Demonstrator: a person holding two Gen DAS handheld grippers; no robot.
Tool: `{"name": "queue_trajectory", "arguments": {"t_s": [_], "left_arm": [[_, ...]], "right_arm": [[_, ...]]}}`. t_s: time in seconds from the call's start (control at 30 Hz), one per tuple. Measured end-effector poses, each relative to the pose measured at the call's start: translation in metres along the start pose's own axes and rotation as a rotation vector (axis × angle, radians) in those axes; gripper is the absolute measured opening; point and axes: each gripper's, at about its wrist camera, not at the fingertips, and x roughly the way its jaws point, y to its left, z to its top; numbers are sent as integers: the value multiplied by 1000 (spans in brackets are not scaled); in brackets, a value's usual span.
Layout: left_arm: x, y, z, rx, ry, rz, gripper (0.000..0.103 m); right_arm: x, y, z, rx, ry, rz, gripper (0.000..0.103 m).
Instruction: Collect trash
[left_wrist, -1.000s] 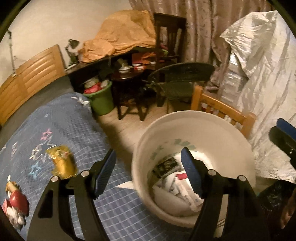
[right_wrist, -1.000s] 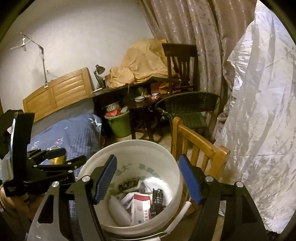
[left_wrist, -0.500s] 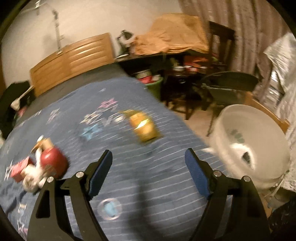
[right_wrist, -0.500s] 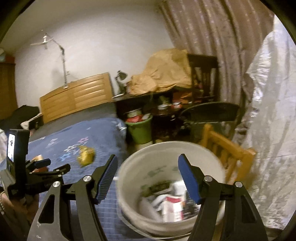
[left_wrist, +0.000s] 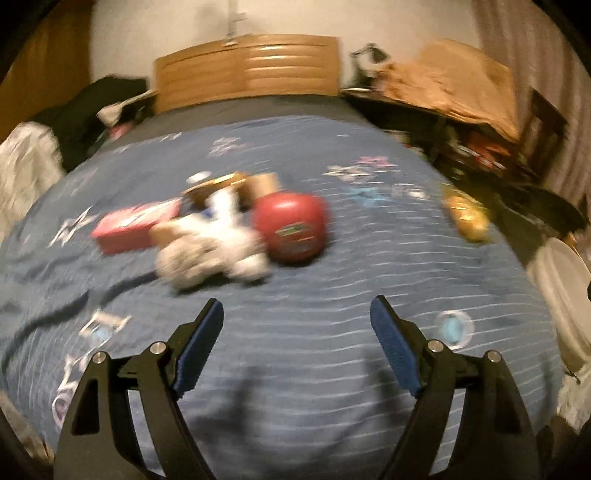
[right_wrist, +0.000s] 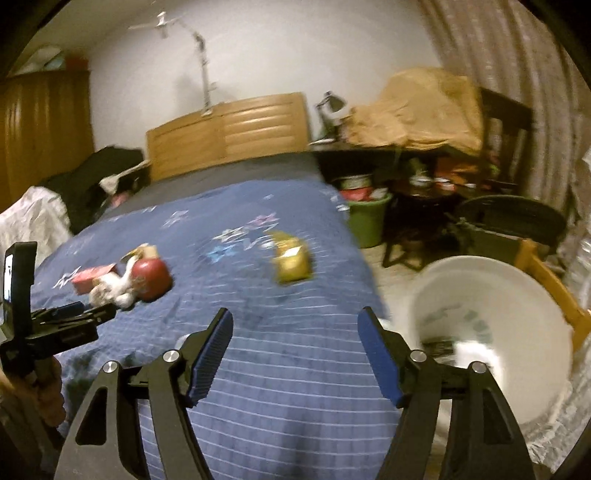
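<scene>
A heap of trash lies on the blue bedspread (left_wrist: 295, 369): a red round container (left_wrist: 291, 230), crumpled white paper (left_wrist: 210, 251) and a pink box (left_wrist: 135, 225). A yellow wrapper (left_wrist: 467, 218) lies apart to the right. My left gripper (left_wrist: 297, 317) hovers open just short of the heap, nothing between its fingers. The right wrist view shows the yellow wrapper (right_wrist: 291, 260) ahead of my open, empty right gripper (right_wrist: 295, 325). The white bucket (right_wrist: 498, 288) with trash inside stands right of the bed. My left gripper (right_wrist: 88, 312) points at the red container (right_wrist: 151, 280).
A wooden headboard (right_wrist: 229, 129) closes the bed's far end. Right of the bed stand a green bin (right_wrist: 367, 221), a dark wicker chair (right_wrist: 513, 218), a wooden chair (right_wrist: 546, 280) and a cluttered desk under brown cloth (right_wrist: 413, 107). Dark clothes (right_wrist: 92, 177) lie at the left.
Both grippers swung left, away from the white bucket and out over the bed. The left now faces the trash heap, and the right faces the yellow wrapper. Both stay empty.
</scene>
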Motion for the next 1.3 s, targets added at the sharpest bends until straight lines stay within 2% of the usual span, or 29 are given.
{"name": "queue_trajectory", "arguments": {"t_s": [0.2, 0.3, 0.43, 0.6, 0.67, 0.8, 0.83, 0.9, 1.03, 1.13, 1.23, 1.3], "left_arm": [[9, 79, -1, -155, 17, 66, 78], [18, 105, 7, -222, 26, 73, 77], [25, 128, 22, -298, 28, 49, 76], [36, 141, 51, -328, 12, 52, 76], [47, 147, 64, -345, 28, 82, 76], [75, 155, 89, -429, 90, 65, 76], [78, 151, 95, -425, 90, 71, 76], [88, 133, 115, -351, 88, 122, 76], [110, 102, 152, -233, 92, 130, 76], [147, 93, 186, -176, 106, 210, 77], [199, 87, 204, -140, 206, 253, 79], [239, 74, 201, -22, 319, 315, 79]], "right_arm": [[24, 64, 4, -68, 37, 93, 73], [32, 88, 1, -89, 60, 134, 73], [40, 100, -4, -95, 91, 150, 73], [50, 99, -5, -69, 114, 154, 73], [51, 97, -6, -60, 122, 158, 73], [53, 91, -10, -52, 144, 168, 73], [54, 91, -12, -50, 148, 171, 73], [53, 91, -14, -50, 155, 176, 73], [49, 89, -17, -45, 158, 174, 73], [44, 83, -19, -27, 163, 169, 73], [39, 79, -26, -4, 184, 172, 73], [38, 78, -33, 2, 203, 168, 74]]}}
